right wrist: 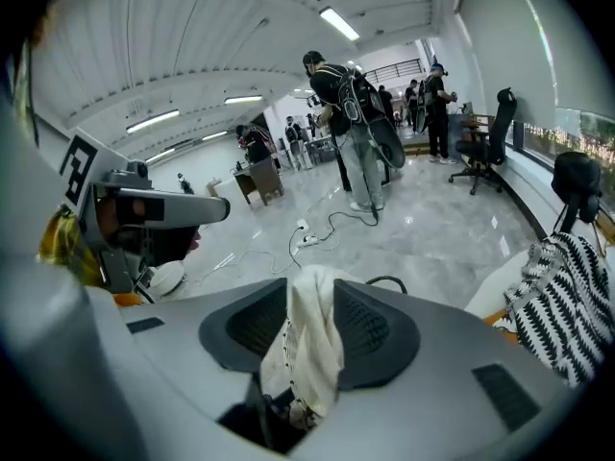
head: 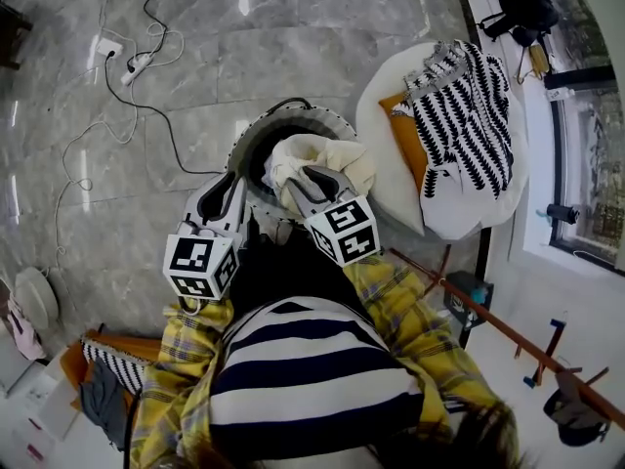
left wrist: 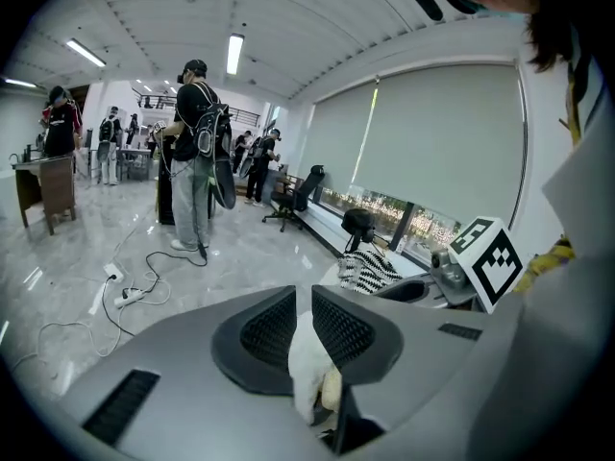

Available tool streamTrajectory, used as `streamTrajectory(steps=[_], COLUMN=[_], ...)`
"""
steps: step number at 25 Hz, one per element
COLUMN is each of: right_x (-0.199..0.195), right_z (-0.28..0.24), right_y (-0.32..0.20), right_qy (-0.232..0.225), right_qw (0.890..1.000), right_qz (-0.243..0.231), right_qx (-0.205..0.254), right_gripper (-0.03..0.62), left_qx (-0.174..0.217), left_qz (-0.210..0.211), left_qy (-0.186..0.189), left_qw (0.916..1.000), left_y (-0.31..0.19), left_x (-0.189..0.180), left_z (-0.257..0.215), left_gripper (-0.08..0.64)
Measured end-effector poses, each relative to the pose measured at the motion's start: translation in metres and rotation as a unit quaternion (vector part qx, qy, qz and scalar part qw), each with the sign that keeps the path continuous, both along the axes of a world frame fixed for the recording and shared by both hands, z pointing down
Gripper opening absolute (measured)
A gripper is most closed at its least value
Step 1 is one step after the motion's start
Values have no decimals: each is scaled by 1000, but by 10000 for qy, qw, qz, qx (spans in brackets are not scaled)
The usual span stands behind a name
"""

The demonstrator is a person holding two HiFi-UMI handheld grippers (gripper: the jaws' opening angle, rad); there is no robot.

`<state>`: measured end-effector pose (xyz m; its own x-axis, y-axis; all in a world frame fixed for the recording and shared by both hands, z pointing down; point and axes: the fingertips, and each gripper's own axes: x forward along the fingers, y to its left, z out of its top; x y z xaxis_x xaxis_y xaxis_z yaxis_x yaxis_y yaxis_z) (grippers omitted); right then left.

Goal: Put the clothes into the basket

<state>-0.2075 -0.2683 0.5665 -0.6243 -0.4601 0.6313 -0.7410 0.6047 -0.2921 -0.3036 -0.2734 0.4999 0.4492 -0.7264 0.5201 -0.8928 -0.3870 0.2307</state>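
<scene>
Cream soft cloth (head: 314,154), pinched by the left gripper (left wrist: 304,301) and loose between the spread jaws of the right gripper (right wrist: 310,288), sits over the round grey basket (head: 262,126) below them; the left should open next.

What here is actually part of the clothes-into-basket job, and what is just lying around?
Job:
- cream cloth, pinched in the left claw, also between the jaws of the open right claw
- basket
- zigzag garment

Lying about:
- power strip
- cables
- white seat
</scene>
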Motion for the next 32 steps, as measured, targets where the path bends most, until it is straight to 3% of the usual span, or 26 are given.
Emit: streamTrajectory(steps=[2, 12, 23, 32], right_x=[-1, 16, 39, 77], right_z=[-2, -13, -36, -66], right_y=[-2, -8, -2, 4], right_qy=[73, -49, -112, -225], right_qw=[9999, 9985, 9932, 9807], right_qz=[-5, 495, 1080, 1827], right_qx=[123, 237, 422, 666], right_gripper=[172, 169, 97, 54], left_qx=[-29, -34, 68, 279], left_qz=[27, 200, 413, 581], left_qy=[-2, 47, 97, 346], left_qw=[10000, 9998, 9991, 9973], left_y=[-2, -6, -7, -8], left_x=[-1, 1, 11, 26], left_z=[2, 3, -3, -22], left_gripper=[58, 58, 58, 58])
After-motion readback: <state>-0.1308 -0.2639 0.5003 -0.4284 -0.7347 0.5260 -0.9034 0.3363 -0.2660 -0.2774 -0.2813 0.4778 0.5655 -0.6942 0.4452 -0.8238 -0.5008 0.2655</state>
